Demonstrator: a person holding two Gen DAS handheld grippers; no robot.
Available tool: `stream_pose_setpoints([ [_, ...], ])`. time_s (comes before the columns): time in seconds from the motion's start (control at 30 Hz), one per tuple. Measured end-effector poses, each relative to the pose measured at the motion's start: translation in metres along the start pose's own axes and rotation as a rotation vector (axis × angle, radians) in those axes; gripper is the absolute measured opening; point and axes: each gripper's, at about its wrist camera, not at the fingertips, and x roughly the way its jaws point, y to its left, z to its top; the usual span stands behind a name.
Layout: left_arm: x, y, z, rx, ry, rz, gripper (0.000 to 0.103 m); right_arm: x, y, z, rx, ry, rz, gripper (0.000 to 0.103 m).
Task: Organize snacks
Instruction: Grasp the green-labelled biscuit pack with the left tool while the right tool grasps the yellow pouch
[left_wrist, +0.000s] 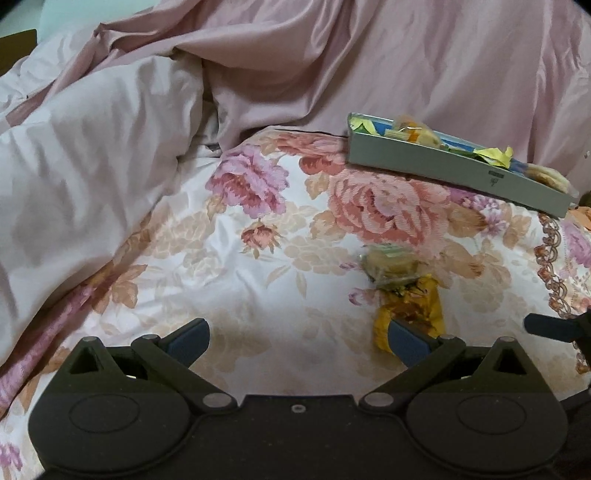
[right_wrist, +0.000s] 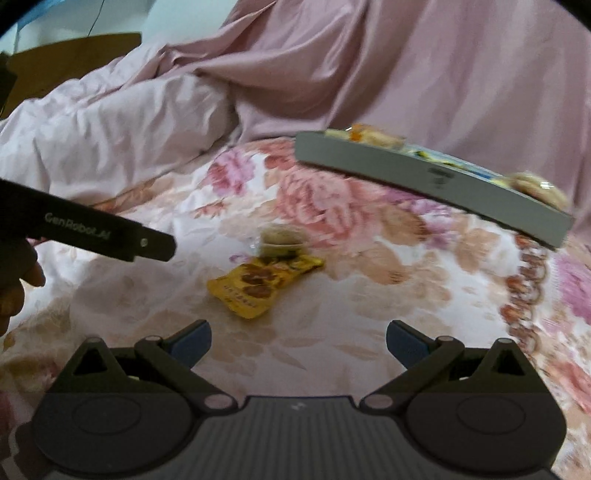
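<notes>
Collection of loose snacks into the grey box (left_wrist: 436, 162) is the step in hand, judged from the layout. The box rests on the floral bedspread (left_wrist: 258, 280), at the far right of both views, and already holds several wrapped items; yellow wrappers and pale round biscuits show above its near wall.

Two snacks lie outside the box, on the bedspread, nearer than the box and well apart from it:
- Yellow packet (right_wrist: 264, 286), flat, printed face up.
- Clear-wrapped biscuit (right_wrist: 280, 240), touching or just overlapping the far end of the yellow packet. Motion blur in the right wrist view prevents a firmer reading of this contact.

Left gripper (left_wrist: 297, 341): jaws spread wide, nothing between them. Its right finger overlaps the near end of the yellow packet in the left wrist view; whether it touches the packet cannot be told.

Right gripper (right_wrist: 298, 341): jaws spread wide, empty, positioned short of the yellow packet, which lies ahead and left of centre.

Next move, as a judgement: one gripper advances until the yellow packet sits between its fingers, then closes on the packet edge. The packet is thin and lies flat on soft cloth, so a low approach is called for, with care not to pinch the fabric. Carrying to the box follows, then the biscuit.
</notes>
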Motion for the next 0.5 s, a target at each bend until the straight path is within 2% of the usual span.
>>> stream_pose_setpoints([
  [0.13,0.014,0.003,0.012,-0.001,-0.011,-0.035,0.102,0.022,0.003,0.006,-0.005,0.016,0.016,0.103],
  [0.33,0.044,0.0,0.039,-0.037,-0.009,-0.177,0.102,0.057,0.007,0.023,0.042,0.007,0.029,0.103],
  [0.5,0.075,-0.012,0.057,0.0,0.043,-0.262,0.102,0.087,0.012,0.03,0.096,0.037,-0.005,0.103],
])
